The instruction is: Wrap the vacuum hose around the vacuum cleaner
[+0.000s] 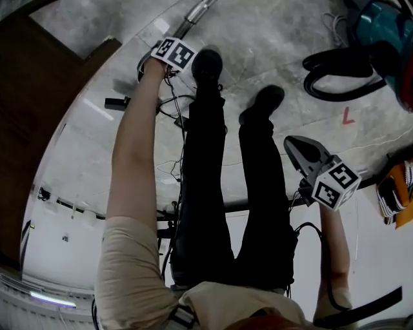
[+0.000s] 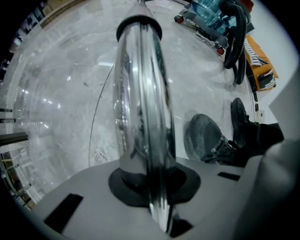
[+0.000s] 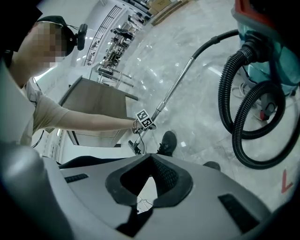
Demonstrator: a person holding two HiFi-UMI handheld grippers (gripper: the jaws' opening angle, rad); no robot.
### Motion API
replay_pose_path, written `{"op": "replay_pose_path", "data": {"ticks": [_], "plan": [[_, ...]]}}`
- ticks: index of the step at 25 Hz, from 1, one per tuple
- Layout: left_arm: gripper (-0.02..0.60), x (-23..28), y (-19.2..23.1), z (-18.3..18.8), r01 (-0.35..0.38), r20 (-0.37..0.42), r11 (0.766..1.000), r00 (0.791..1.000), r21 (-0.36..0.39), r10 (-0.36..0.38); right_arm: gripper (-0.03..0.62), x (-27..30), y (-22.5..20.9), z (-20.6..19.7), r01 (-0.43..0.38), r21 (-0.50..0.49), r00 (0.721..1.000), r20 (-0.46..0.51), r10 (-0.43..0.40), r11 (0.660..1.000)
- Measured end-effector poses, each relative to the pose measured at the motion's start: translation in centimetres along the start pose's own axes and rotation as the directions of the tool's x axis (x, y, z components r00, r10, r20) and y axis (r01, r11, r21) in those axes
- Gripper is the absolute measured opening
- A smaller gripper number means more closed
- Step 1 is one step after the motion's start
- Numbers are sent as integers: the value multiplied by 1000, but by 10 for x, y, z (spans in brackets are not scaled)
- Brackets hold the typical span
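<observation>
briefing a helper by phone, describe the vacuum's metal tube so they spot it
On the stone floor stands a teal vacuum cleaner with a looping black hose. The hose leads to the metal tube, held in the left gripper: the only straight, shiny silver piece.

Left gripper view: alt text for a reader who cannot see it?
The left gripper grips a shiny metal tube pointing away over pale stone floor. Upper right: a teal vacuum cleaner with its black hose; a black shoe below them.
</observation>
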State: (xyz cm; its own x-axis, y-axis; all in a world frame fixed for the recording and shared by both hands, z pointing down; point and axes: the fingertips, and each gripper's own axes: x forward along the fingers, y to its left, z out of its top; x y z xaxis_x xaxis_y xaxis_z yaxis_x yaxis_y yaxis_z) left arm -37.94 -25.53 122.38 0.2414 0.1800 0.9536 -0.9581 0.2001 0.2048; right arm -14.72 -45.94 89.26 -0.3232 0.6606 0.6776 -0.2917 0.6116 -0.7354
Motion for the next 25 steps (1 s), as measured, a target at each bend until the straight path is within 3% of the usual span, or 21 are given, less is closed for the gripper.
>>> {"op": "replay_pose_path", "data": {"ticks": [16,17,19,20,25], "plan": [[67,40,12,7,-16,-83,996,996,88,24,6,24,-22,-5,15,48,1000,7,-15,999],[122,39,11,4,-6,-99,995,995,101,16,6,25,-21,-4,13,52,1000,12,-14,999],[293,34,7,-7,40,-146,995,989,94,-26,6,27,-18,1,8,57,1000,23,-9,998],[330,30,5,-13,63,-162,995,986,73,-51,6,26,-16,3,7,57,1000,28,-8,998],[347,-14,4,-31,61,-113,998,992,16,-59,6,16,0,19,4,30,998,64,-6,1000]]}}
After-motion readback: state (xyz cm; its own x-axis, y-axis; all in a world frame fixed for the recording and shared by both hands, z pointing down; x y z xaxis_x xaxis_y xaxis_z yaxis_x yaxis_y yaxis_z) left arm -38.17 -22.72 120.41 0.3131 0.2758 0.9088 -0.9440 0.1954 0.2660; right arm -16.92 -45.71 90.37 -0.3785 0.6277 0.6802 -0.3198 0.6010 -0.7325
